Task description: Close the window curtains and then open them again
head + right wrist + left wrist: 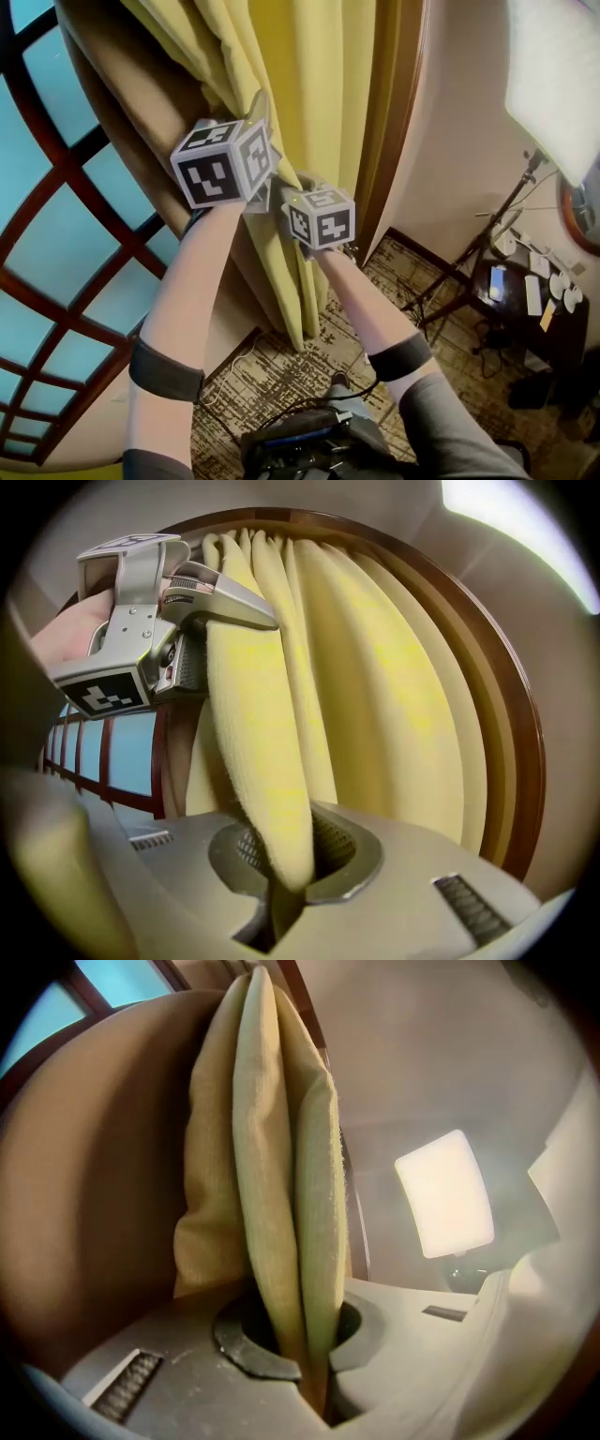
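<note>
A yellow-green curtain (281,103) hangs gathered in folds beside the brown wooden window frame post (394,122). My left gripper (265,192) is shut on the curtain's edge; in the left gripper view two folds of the curtain (281,1194) run down between the closed jaws of the left gripper (314,1377). My right gripper (292,187) sits just right of and below it, also shut on the curtain. In the right gripper view a fold of the curtain (258,752) is pinched in the right gripper (281,892), with the left gripper (234,602) above at the upper left.
The window (56,234) with a dark red lattice fills the left. A tripod light stand (478,244) and a dark table (544,309) with small items stand at the right on patterned carpet (281,375). A bright light panel (443,1194) glows on the wall.
</note>
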The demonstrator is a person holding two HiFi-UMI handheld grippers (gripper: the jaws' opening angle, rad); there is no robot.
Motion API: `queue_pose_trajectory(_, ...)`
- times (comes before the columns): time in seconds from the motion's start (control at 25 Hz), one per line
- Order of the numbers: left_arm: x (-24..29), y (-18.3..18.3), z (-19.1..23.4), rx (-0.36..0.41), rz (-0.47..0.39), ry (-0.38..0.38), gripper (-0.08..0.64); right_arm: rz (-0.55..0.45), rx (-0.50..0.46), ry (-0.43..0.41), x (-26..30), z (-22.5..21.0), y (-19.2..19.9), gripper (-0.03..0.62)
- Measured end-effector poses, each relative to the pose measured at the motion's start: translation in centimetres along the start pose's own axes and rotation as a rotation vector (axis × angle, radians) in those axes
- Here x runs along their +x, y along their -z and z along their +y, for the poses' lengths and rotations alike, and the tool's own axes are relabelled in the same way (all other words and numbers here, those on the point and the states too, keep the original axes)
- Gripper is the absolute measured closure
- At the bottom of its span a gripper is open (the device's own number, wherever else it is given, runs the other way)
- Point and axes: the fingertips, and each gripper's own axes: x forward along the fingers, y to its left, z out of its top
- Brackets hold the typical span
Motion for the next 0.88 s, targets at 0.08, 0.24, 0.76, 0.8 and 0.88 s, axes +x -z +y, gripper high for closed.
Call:
queue_pose_trajectory(0.08, 0.1, 0.0, 0.2, -0.006, -0.005, -0.015, 0.557, 0.003, -0.009, -0.013, 0.0, -0.4, -0.1, 0.565)
queue_pose_trajectory(0.24, 0.0, 0.2, 1.1, 0.001, -0.013, -0.067, 0.557, 0.007, 0.005, -0.073, 1.0, 0.1, 0.1, 0.563)
queue_pose_trajectory(0.76, -1.0, 0.9, 3.5, 0.047, -0.031, -0.167, 0.557, 0.004, -0.033, -0.22, 3.4, 2.6, 0.9, 0.561)
queue_pose_trajectory(0.8, -1.3, 1.1, 3.7, 0.047, -0.025, -0.168, 0.557, 0.009, -0.03, -0.222, 3.5, 3.0, 1.2, 0.561)
queue_pose_trajectory(0.88, -1.7, 1.3, 4.2, 0.045, -0.016, -0.163, 0.557, 0.019, -0.03, -0.221, 3.8, 3.4, 1.5, 0.561)
